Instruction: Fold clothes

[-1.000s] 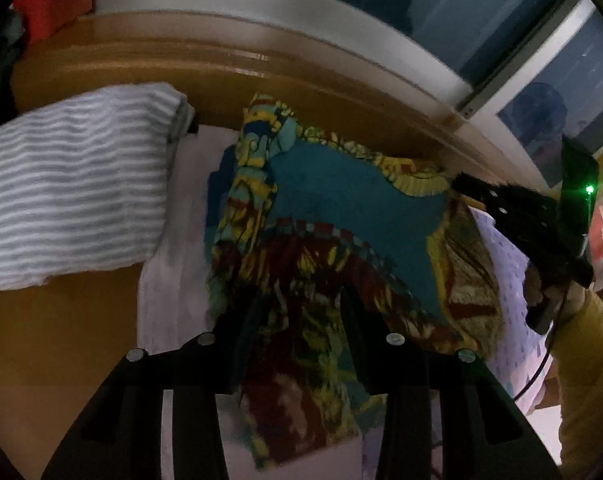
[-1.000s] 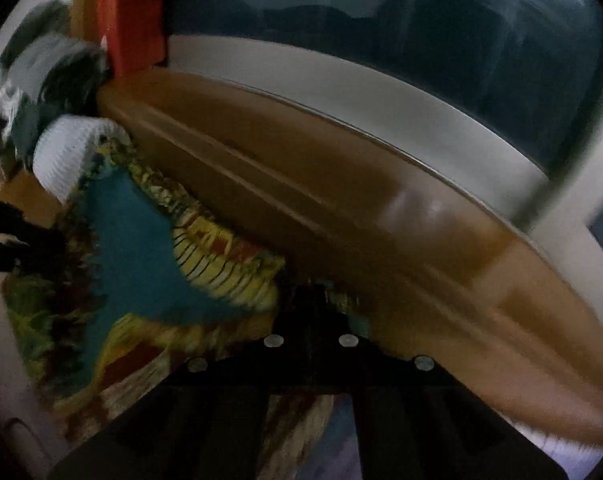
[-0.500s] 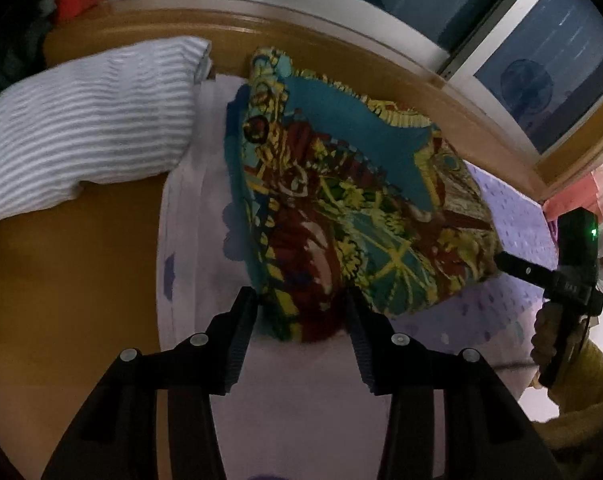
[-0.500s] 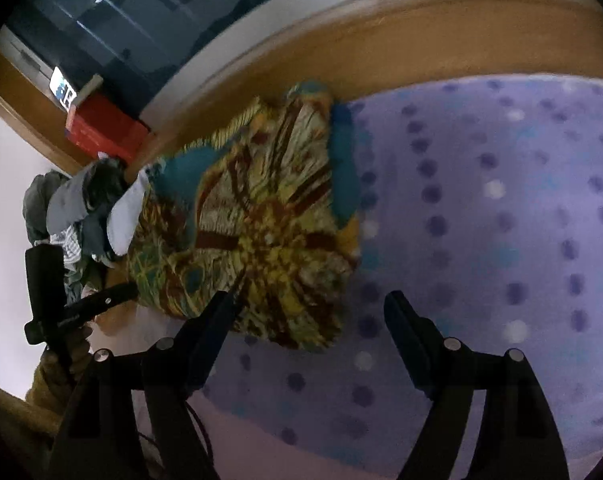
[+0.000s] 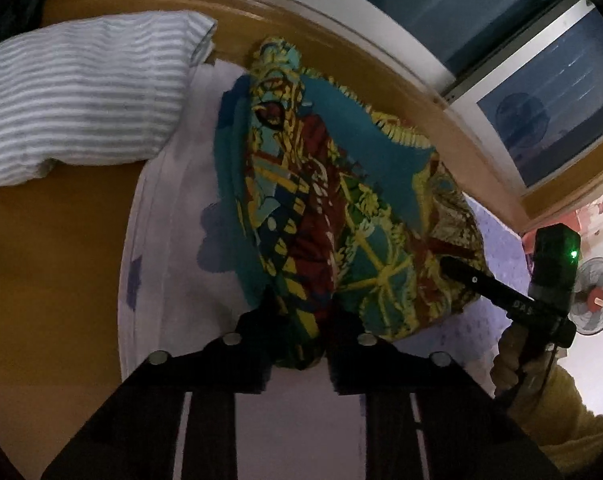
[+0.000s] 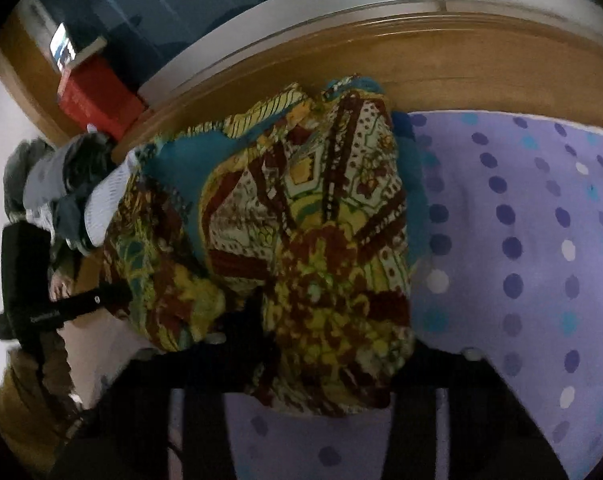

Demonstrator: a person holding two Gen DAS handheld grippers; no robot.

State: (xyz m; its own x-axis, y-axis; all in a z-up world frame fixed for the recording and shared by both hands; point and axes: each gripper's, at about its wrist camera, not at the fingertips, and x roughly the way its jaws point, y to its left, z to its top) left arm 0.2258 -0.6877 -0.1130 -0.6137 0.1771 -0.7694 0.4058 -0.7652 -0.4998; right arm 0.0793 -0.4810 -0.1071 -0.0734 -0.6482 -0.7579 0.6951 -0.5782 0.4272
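on the bed, near its wooden head edge, lies the bright patterned cloth (image 5: pixel 341 208), bunched in a soft heap on the dotted purple sheet (image 6: pixel 521 240). the left gripper (image 5: pixel 301 320) is at the cloth's near corner, its jaws closing with a fold of cloth between them. the right gripper (image 6: pixel 333 360) is at the other near side, its jaws closing too, with cloth bulging between them. i think both take hold so the cloth can be lifted and laid over flat. a striped pillow (image 5: pixel 77 96) sits by the bed's left edge, out of the way.
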